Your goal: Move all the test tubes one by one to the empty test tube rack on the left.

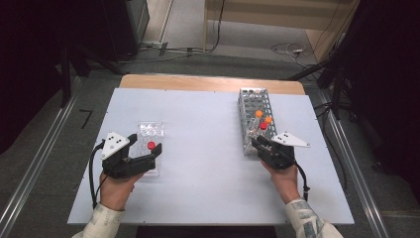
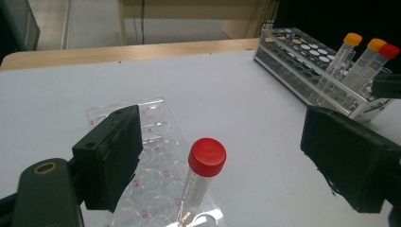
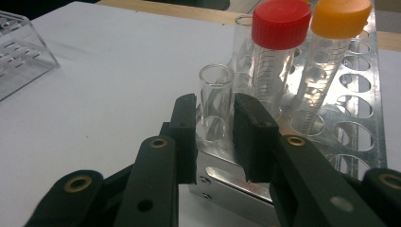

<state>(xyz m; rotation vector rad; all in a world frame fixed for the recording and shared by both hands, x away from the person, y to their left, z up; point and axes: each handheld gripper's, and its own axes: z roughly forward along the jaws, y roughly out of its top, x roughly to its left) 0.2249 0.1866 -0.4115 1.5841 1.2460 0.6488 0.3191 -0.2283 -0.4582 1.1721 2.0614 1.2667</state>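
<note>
Right gripper view, center: your right gripper [image 3: 215, 137] is clenched on the open glass tube [image 3: 215, 101] in the rack [image 3: 350, 137]. It is light, slippery, fragile; hold mid-body. Left gripper [image 2: 222, 161] is released.

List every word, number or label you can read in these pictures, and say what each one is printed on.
Red marks beside the wells of the clear well plate: too small and blurred to read.
Printed scale lines on the red-capped tube in the rack: no figures readable.
Nothing else carries text.

Counting two orange-capped tubes [image 2: 347, 49], two red-capped tubes [image 2: 201, 177], one uncapped tube [image 3: 215, 101], one rack [image 1: 247, 101], one well plate [image 2: 156, 142].
</note>
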